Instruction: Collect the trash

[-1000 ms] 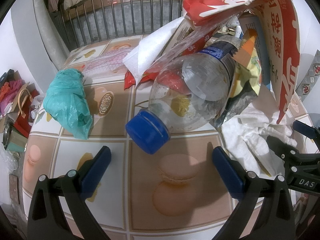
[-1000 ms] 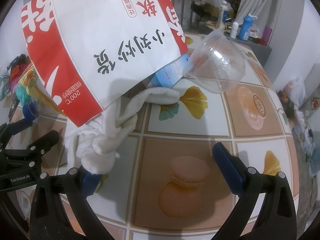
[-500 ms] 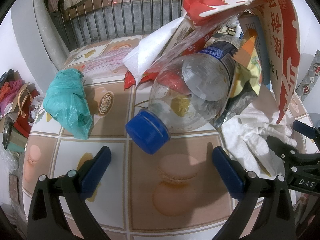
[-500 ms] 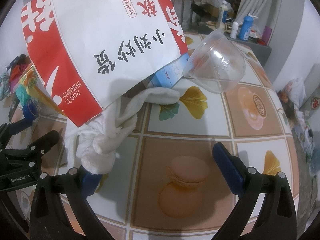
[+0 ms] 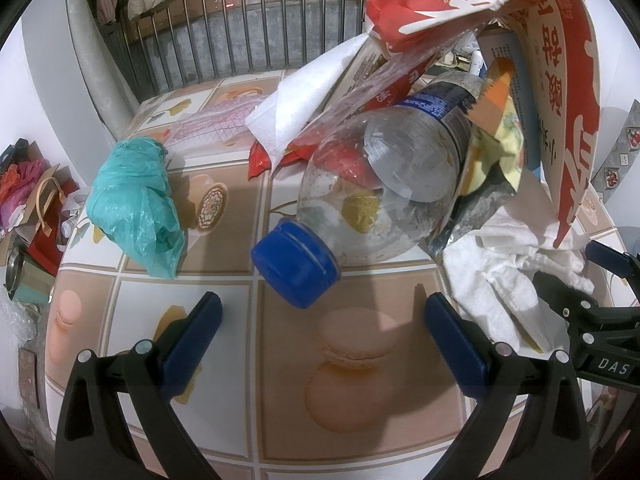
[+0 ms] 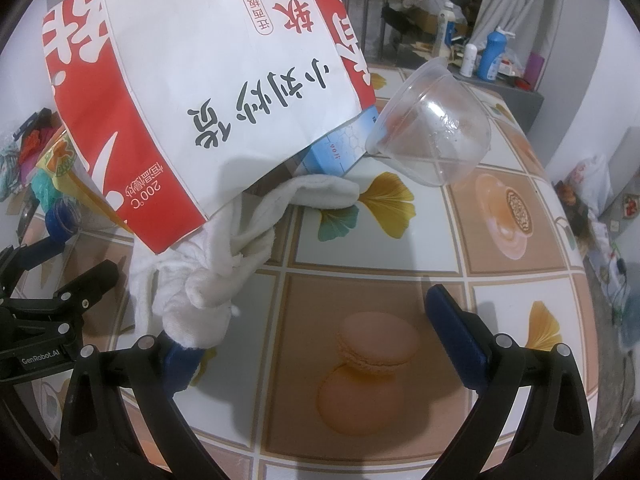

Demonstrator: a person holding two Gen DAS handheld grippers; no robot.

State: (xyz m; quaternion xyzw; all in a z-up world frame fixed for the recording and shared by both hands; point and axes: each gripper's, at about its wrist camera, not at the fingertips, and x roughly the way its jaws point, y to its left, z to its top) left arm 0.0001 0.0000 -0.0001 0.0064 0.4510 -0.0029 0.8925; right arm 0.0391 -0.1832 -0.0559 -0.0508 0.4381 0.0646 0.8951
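We hold both grippers low over the patterned desk (image 5: 224, 432), each with its jaws spread wide and gripping nothing. Our left gripper (image 5: 320, 320) faces a trash heap: a clear plastic bottle (image 5: 384, 196) lies on its side, its blue cap (image 5: 296, 266) pointing toward us, under a red-and-white paper bag (image 5: 560, 92). A crumpled teal plastic bag (image 5: 134, 206) sits apart to the left. Our right gripper (image 6: 316, 332) has white crumpled tissue (image 6: 224, 276) touching its left finger, and a clear plastic cup (image 6: 432, 128) leans tilted beside the paper bag.
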